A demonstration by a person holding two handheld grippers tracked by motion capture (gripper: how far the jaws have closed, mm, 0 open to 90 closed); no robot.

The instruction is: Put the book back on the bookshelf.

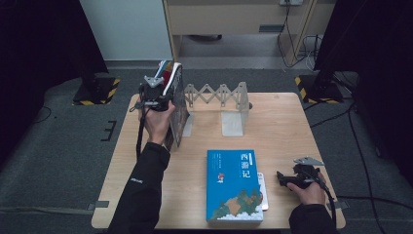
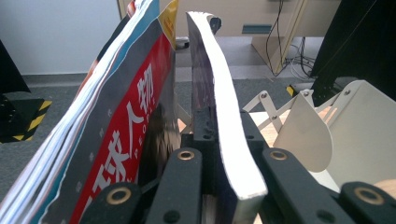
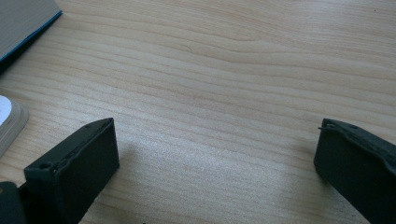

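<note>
The two black jaws of the left gripper (image 2: 219, 163) are clamped on a thick dark-covered book with a white page block (image 2: 224, 121), which is held upright and slightly bowed between them in the left gripper view. Just beside this book, on its left in that view, a thin magazine with a red, grey and blue cover bearing white characters (image 2: 116, 140) is seen leaning, its top edge tilted away from the held book. To the right of the jaws, a pale grey metal expanding bookend rack with rounded plates and a scissor linkage (image 2: 322, 126) is seen standing on the table. In the high view the left gripper (image 1: 155, 95) is held in the person's left hand (image 1: 158, 122) at the far left corner of the light wooden table (image 1: 282, 126), with the dark-covered book (image 1: 176, 114) standing on edge against the left end of the rack (image 1: 221, 100). The jaws of the right gripper (image 3: 215, 163) are held wide apart with bare wood grain between them, nothing being gripped. In the high view the right gripper (image 1: 298, 176) is rested low near the right front edge of the table. A blue-covered book with white characters and a painted landscape (image 1: 234, 185) is laid flat at the front centre, well apart from the rack, with a thinner white-edged book (image 1: 263, 191) partly covered beneath its right side.
</note>
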